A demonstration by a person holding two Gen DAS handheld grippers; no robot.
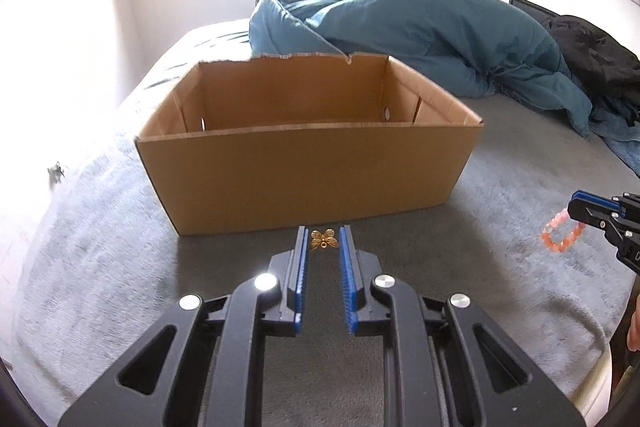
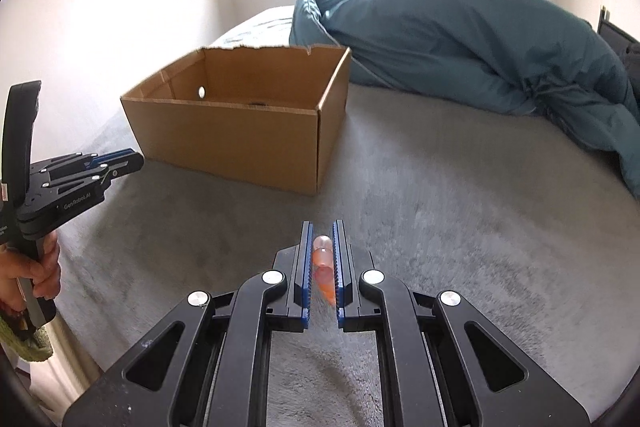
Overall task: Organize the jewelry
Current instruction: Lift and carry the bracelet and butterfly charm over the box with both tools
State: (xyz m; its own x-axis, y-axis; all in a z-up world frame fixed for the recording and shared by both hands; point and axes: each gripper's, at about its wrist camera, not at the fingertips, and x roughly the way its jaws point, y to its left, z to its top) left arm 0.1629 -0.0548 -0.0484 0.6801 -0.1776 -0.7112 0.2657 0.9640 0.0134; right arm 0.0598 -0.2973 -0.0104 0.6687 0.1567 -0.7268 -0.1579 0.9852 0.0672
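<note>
left gripper [image 1: 323,242]: jaws pinch gold butterfly charm [image 1: 322,240] at tips | right gripper [image 2: 323,241]: jaws clamp orange bead bracelet [image 2: 322,259] | cardboard box [image 1: 304,179] ahead

The right hand-held gripper [image 2: 323,233] pinches an orange bead bracelet [image 2: 322,259] above the grey bed [image 2: 460,227]; an open cardboard box [image 2: 240,139] sits ahead-left.

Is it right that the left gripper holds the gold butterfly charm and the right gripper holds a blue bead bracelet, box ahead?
Not quite. The bracelet in the right gripper is orange and pink, not blue; both wrist views show it. The left gripper does hold the butterfly charm, with the box ahead.
</note>
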